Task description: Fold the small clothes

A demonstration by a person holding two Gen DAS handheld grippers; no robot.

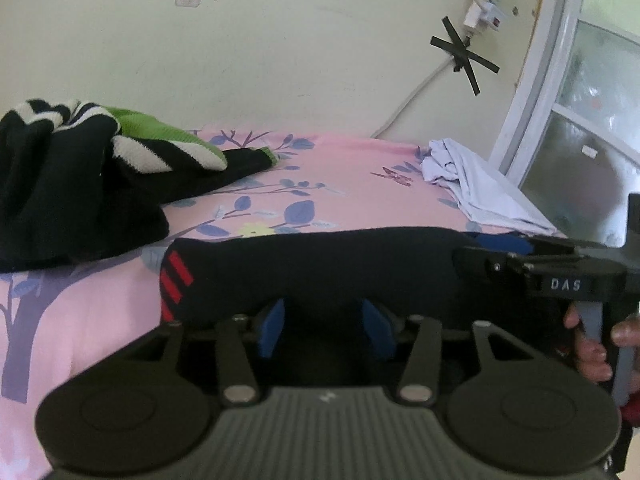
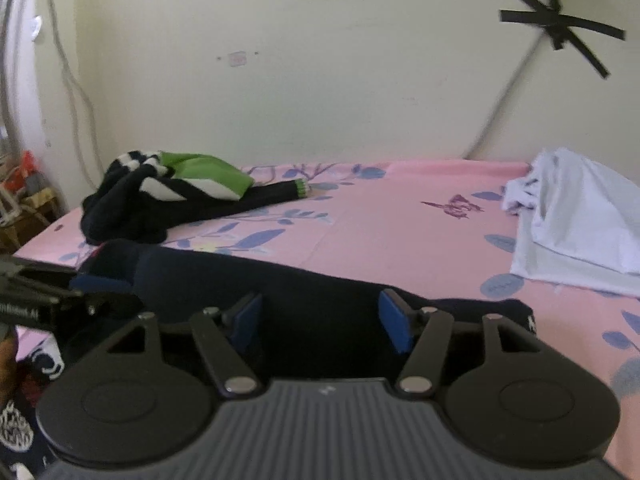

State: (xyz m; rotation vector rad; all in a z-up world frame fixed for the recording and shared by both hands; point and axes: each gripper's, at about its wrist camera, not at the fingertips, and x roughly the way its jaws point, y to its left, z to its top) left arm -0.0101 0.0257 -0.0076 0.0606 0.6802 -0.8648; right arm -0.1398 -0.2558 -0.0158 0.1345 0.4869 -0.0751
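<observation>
A long dark navy knitted sock with red stripes at one end (image 1: 304,268) was seen stretched across the near edge of a bed covered in a pink sheet printed with blue leaves (image 1: 340,168). The left gripper (image 1: 325,326) was held at the sock's middle, its blue-padded jaws standing apart with dark fabric lying between them; whether the pads pressed on the cloth could not be told. The right gripper (image 2: 323,322) was placed further along the same sock, its jaws set wider apart, again with fabric between them and no clear contact shown. A hand (image 1: 592,350) was seen around the right gripper's handle. Further back on the bed, a crumpled heap of black, white-striped and green knitwear (image 2: 160,196) was left at one side, and a rumpled white cotton garment (image 2: 576,216) well apart at the other.
</observation>
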